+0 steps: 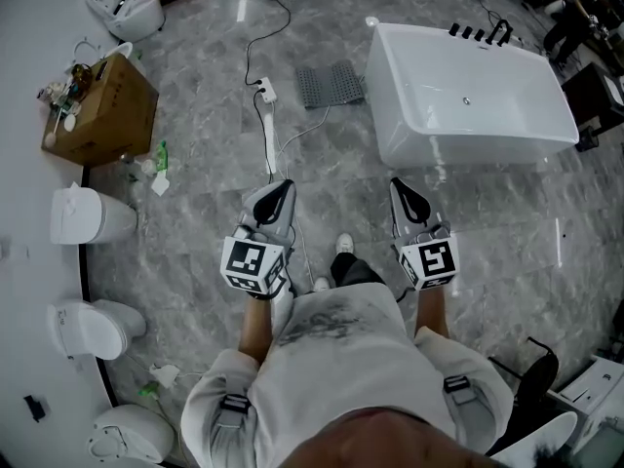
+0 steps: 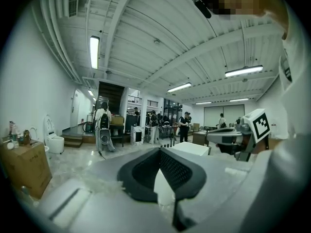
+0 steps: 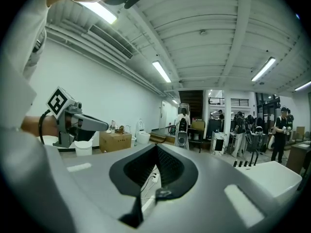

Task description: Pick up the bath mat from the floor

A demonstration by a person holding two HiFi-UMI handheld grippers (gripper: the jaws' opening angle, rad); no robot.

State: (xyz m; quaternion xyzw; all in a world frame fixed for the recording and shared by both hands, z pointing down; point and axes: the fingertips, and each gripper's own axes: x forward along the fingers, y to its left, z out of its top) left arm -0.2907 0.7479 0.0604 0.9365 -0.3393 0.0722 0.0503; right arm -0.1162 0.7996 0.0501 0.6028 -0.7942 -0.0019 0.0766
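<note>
The bath mat (image 1: pixel 330 84) is a small grey ribbed rectangle, lying flat on the marble floor just left of the white bathtub (image 1: pixel 468 96). It is well ahead of both grippers. I hold my left gripper (image 1: pixel 281 188) and right gripper (image 1: pixel 401 185) side by side at waist height, both pointing forward. Each is shut with nothing between its jaws. In the left gripper view the closed tips (image 2: pixel 160 152) point level across the room, and the right gripper (image 2: pixel 233 137) shows at the side. The right gripper view shows its own closed tips (image 3: pixel 156 147) and the left gripper (image 3: pixel 77 123). Neither gripper view shows the mat.
A white power strip with its cable (image 1: pixel 265 91) lies on the floor left of the mat. An open cardboard box (image 1: pixel 102 110) and several toilets (image 1: pixel 88 217) line the left wall. People stand far back in the room (image 2: pixel 184 125). A dark chair (image 1: pixel 531 378) stands at my right.
</note>
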